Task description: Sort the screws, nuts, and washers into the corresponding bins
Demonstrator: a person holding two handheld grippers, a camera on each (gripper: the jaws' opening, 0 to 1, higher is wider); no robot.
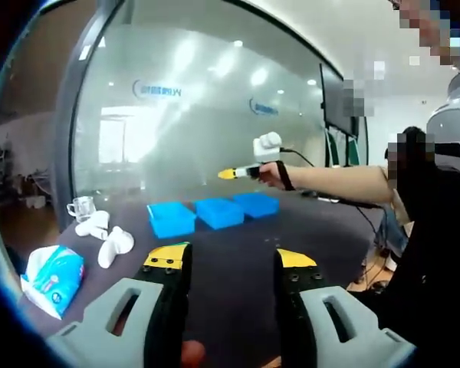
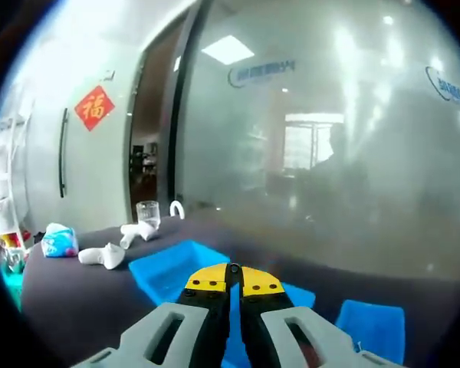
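three blue bins (image 1: pixel 212 212) sit in a row on the dark surface (image 1: pixel 238 268), well ahead of the left claw (image 1: pixel 231 259), whose jaws stand wide apart. the right claw (image 2: pixel 234 277) hovers above the bins, jaws pressed together on a small dark piece too small to identify. white objects (image 1: pixel 106 236), a clear cup (image 1: pixel 82 207) and a tissue pack (image 1: pixel 54 277) lie off to the side.

Matt blue plastic bins (image 1: pixel 215 213), frosted glass wall (image 1: pixel 207 115)
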